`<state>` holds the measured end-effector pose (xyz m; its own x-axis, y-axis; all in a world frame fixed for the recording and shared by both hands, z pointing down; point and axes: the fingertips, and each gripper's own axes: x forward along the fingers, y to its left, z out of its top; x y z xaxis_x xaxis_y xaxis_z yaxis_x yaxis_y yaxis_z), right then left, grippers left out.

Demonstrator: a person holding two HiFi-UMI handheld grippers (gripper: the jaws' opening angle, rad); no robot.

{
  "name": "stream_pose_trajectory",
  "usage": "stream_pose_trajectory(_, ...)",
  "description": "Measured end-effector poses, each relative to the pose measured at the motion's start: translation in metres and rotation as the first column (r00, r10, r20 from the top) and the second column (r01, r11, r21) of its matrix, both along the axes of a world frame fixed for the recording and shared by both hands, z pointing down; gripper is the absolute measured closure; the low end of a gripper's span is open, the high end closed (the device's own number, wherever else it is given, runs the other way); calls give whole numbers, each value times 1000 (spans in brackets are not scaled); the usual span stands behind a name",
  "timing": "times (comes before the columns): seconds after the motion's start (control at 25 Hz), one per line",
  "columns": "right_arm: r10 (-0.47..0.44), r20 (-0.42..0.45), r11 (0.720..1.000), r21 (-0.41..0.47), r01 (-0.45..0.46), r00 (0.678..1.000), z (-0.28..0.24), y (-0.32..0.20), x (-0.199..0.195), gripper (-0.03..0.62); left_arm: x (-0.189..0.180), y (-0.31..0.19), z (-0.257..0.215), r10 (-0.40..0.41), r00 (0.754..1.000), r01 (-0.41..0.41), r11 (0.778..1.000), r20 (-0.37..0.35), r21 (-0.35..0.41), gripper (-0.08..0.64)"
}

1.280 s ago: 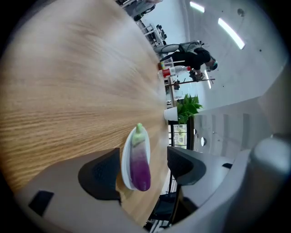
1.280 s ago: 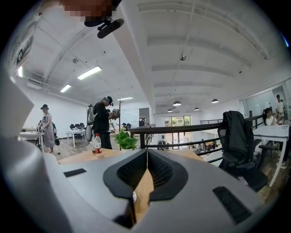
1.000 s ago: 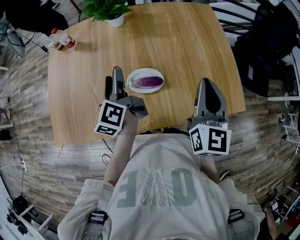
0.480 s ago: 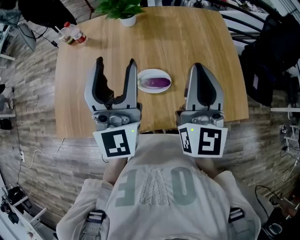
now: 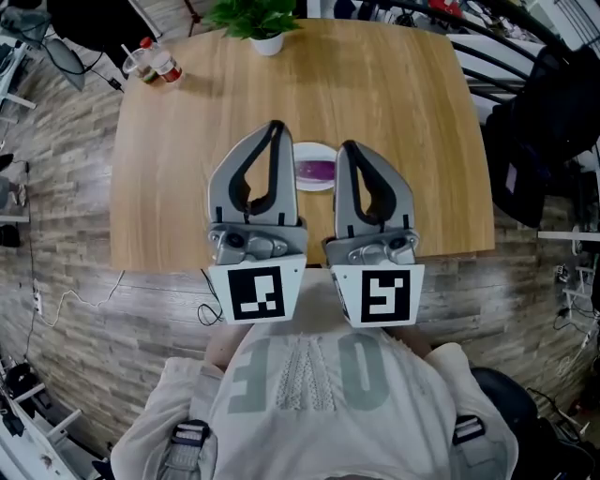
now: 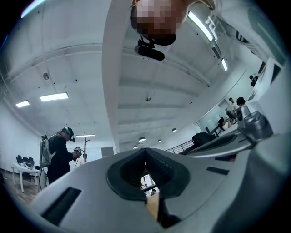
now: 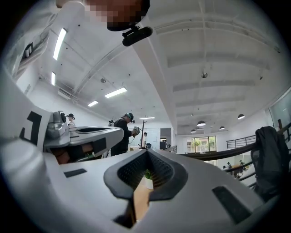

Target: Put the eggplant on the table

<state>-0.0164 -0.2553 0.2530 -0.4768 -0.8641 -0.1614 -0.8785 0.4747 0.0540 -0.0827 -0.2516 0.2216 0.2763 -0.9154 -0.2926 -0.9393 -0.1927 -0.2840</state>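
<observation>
The purple eggplant [image 5: 316, 172] lies on a small white plate [image 5: 314, 147] in the middle of the wooden table [image 5: 187, 169]. My left gripper [image 5: 276, 126] and right gripper [image 5: 345, 147] are held up side by side close to the head camera, above the table's near half, and partly cover the plate. Both are shut with nothing between the jaws. In the left gripper view the left gripper [image 6: 145, 150] points slightly upward at the ceiling, jaws meeting at the tip. The right gripper [image 7: 147, 151] looks the same in its own view. Neither touches the eggplant.
A potted plant [image 5: 255, 21] stands at the table's far edge, and bottles [image 5: 150, 64] sit at the far left corner. Dark bags or clothing [image 5: 544, 122] are to the right of the table. A person with a headset [image 7: 123, 132] stands far across the room.
The left gripper's jaws went from wide open to shut. Both grippers rose and drew together in front of the plate, now hiding part of it.
</observation>
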Motion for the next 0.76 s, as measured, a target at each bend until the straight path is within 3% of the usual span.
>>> stream_pose_trajectory(0.76,-8,-6,999,-31,8,1000,10,0,-11,574,-16,-4,11,-16,1000,15,999,-15,-45,551)
